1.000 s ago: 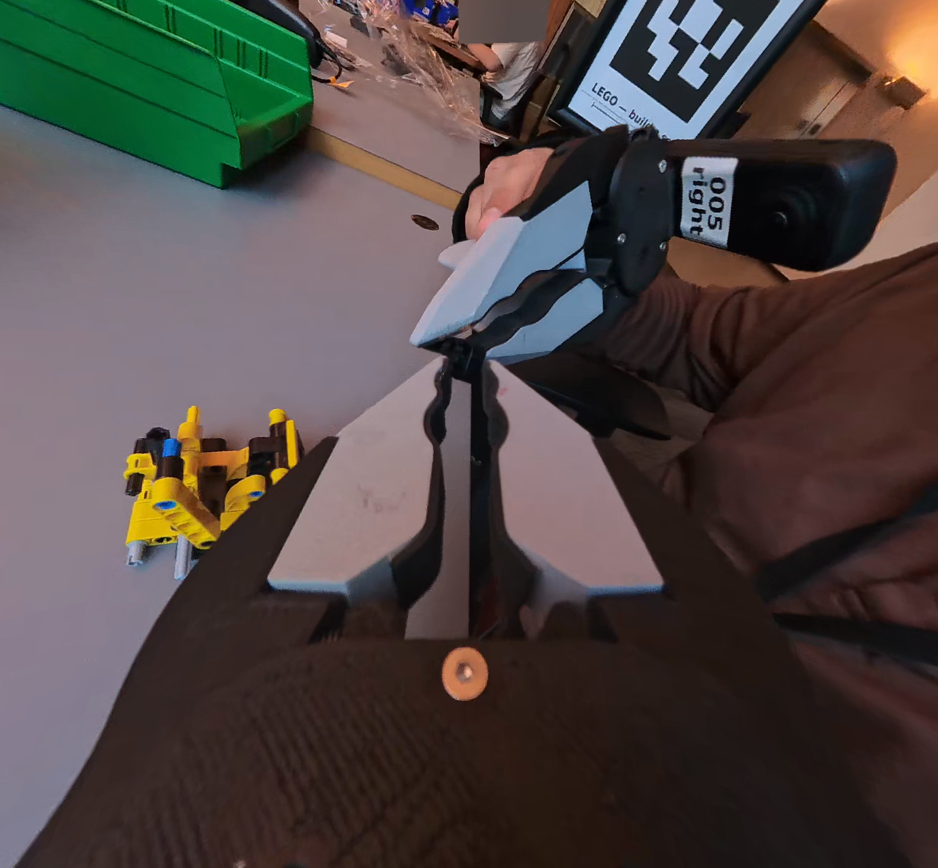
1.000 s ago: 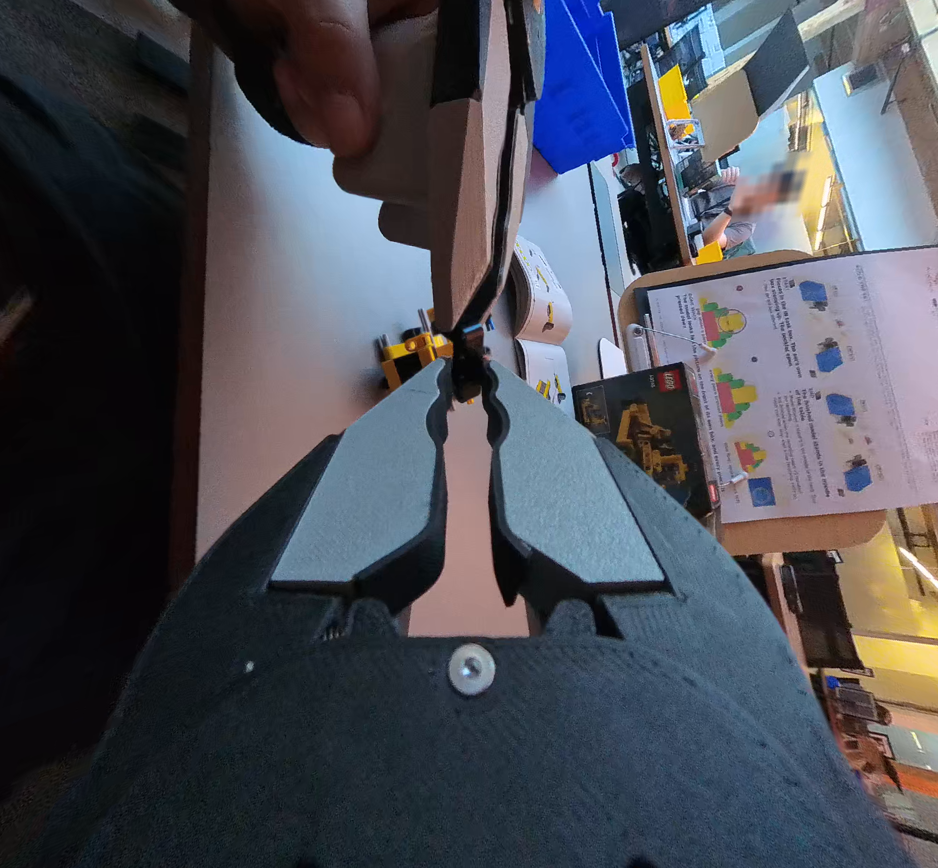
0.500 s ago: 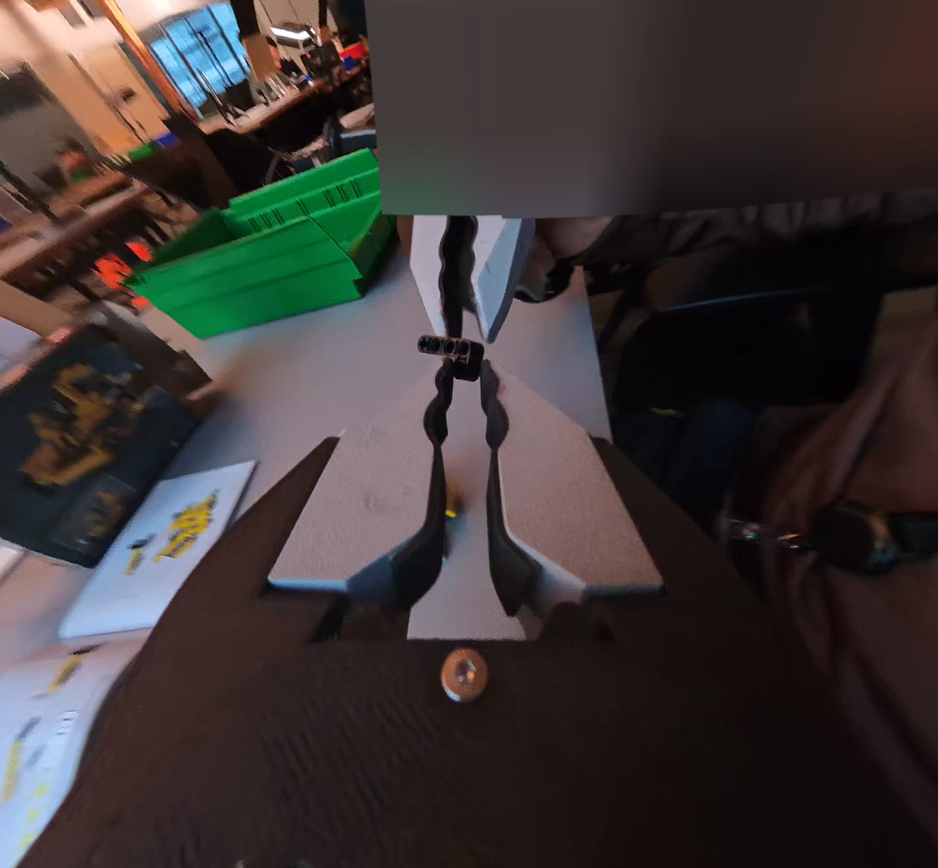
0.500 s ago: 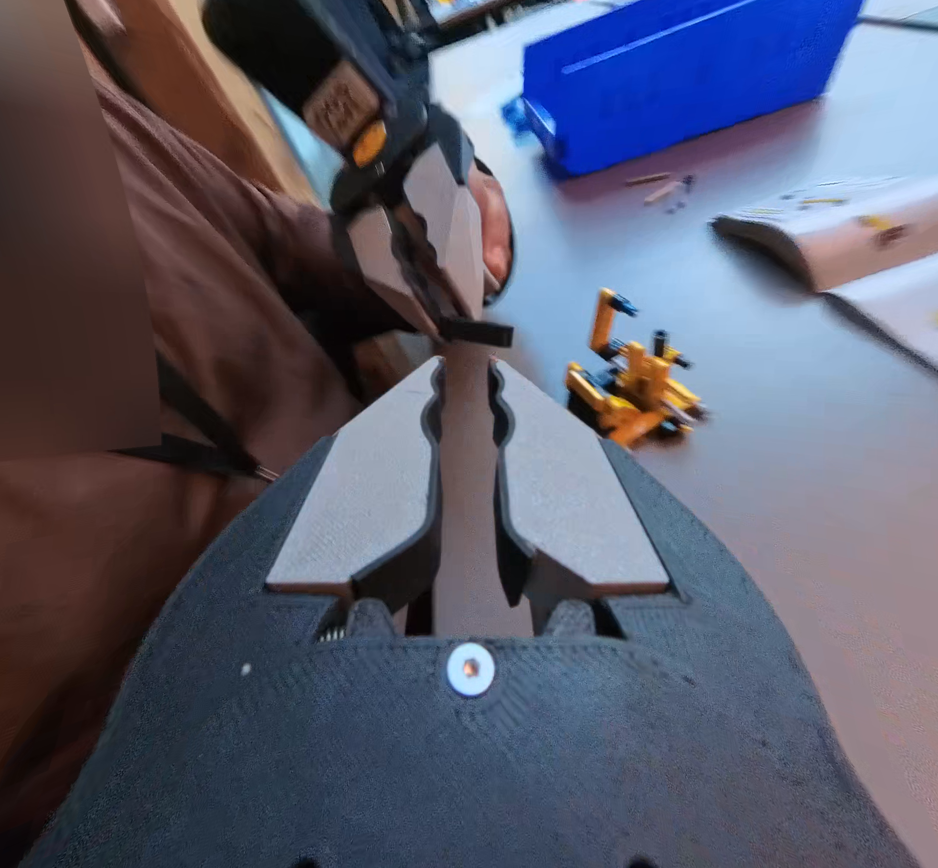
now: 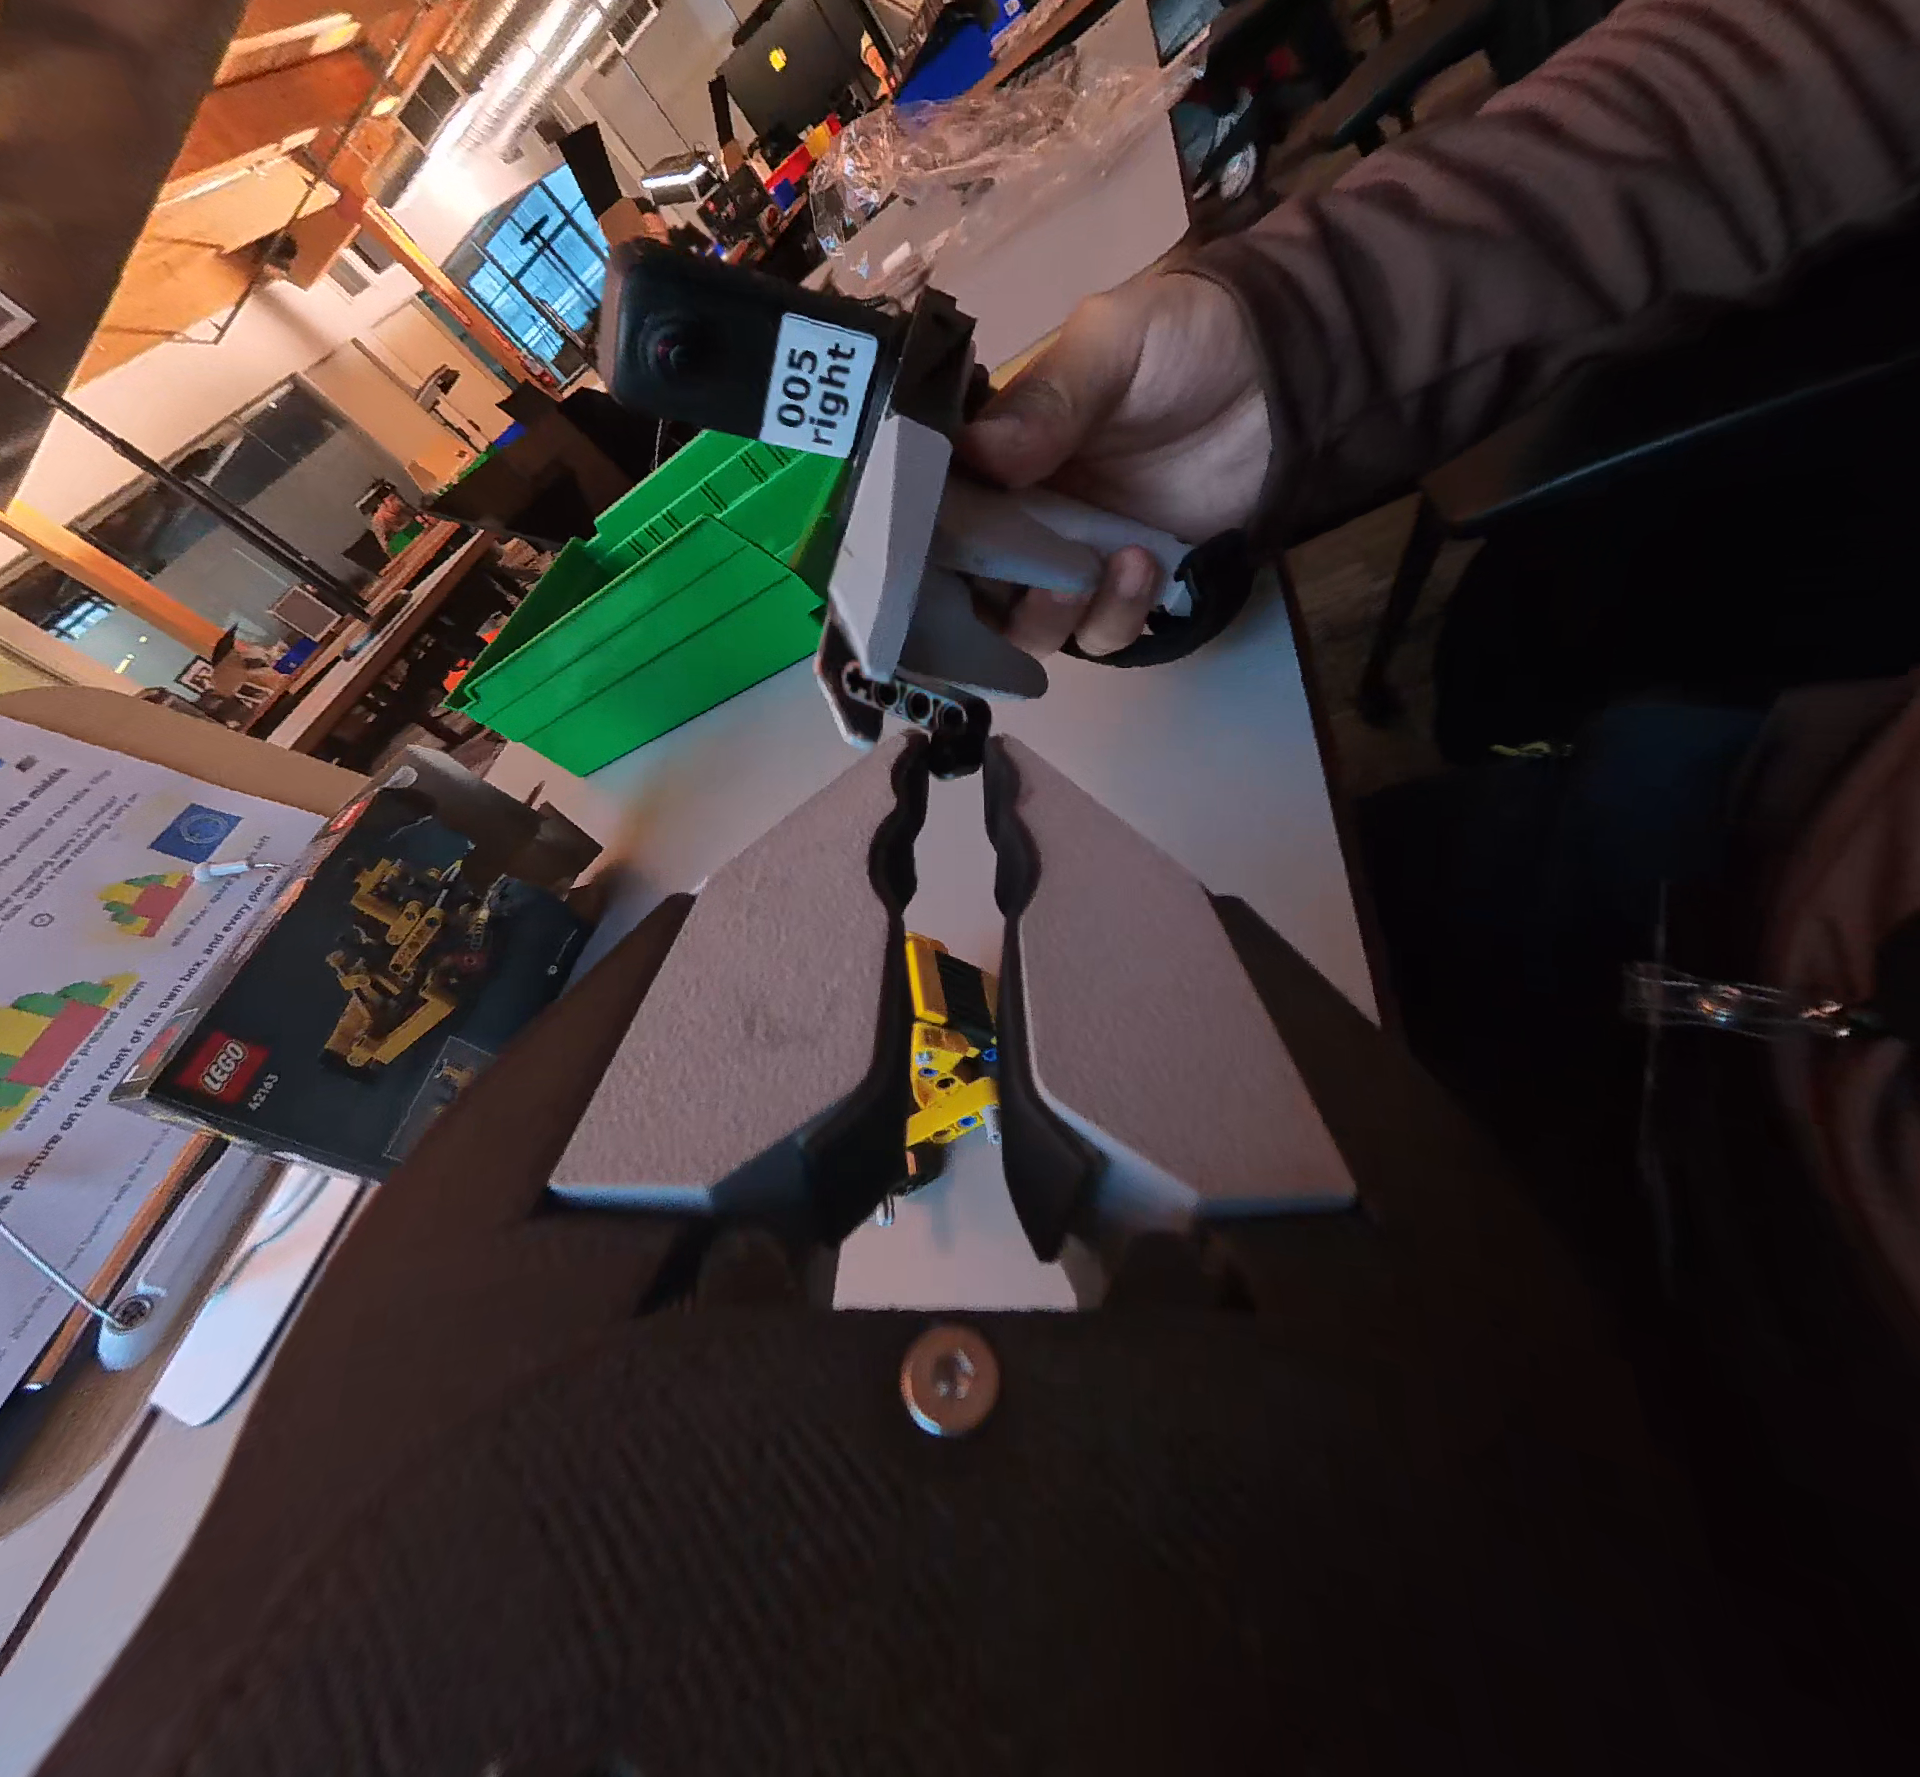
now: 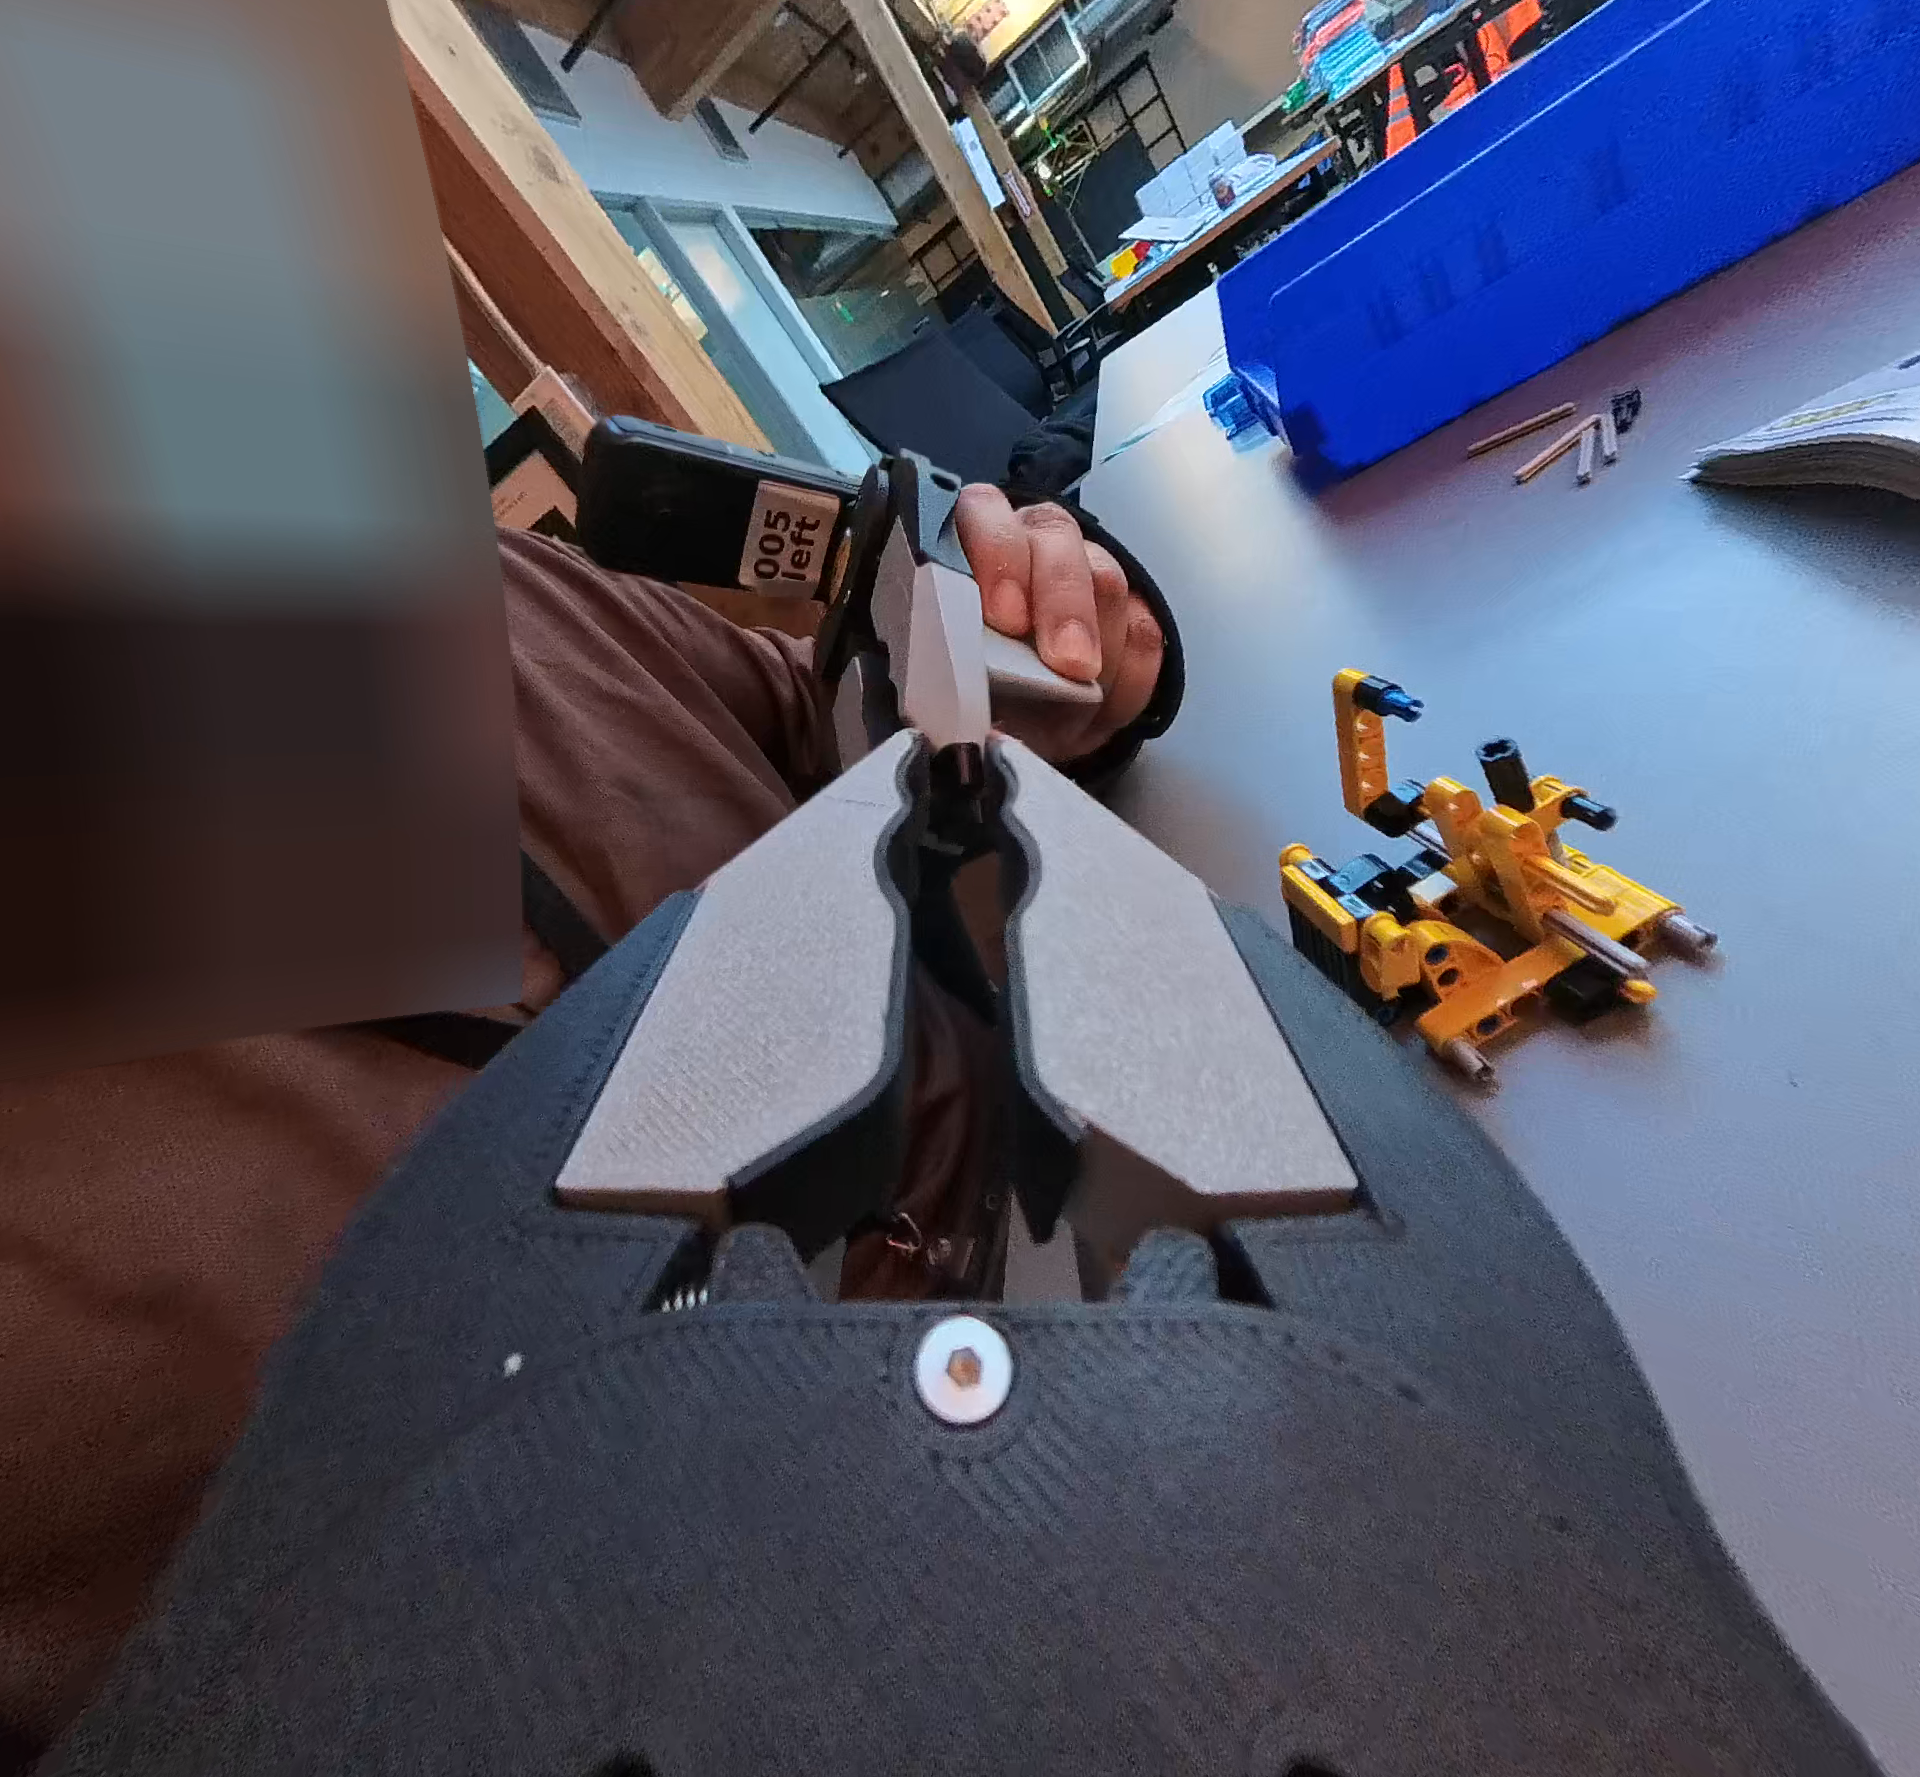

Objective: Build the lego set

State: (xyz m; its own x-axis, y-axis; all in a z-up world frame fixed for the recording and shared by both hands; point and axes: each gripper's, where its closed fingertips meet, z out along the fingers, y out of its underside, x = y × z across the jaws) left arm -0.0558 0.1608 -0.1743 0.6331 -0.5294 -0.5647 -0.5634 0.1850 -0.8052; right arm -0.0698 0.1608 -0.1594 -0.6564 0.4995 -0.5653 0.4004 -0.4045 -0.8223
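A small black lego beam [image 5: 906, 697] with a row of holes is held in the air above the table's near edge. My left gripper [image 5: 951, 748] is shut on one end of it. My right gripper [image 6: 954, 753] meets it tip to tip and is closed on the same black beam [image 6: 951, 792]. The right gripper also shows in the left wrist view [image 5: 883, 688], coming from above. The left gripper shows in the right wrist view [image 6: 956, 735]. The part-built yellow and black model [image 6: 1475, 906] lies on the grey table [image 6: 1558, 688], to the right of the grippers.
A green bin [image 5: 665, 626] stands behind the grippers. A blue bin [image 6: 1558, 200], loose pins [image 6: 1558, 444] and a booklet [image 6: 1829, 449] lie at the far right. The black set box [image 5: 364, 979] leans on an instruction board [image 5: 83, 948]. A brown sleeve [image 6: 644, 730] lies close by. The tips of both grippers are at nearly the same place.
Both views have swung round. The right gripper, open and apart from the beam half a second ago, has moved in and closed on the beam that the left gripper holds.
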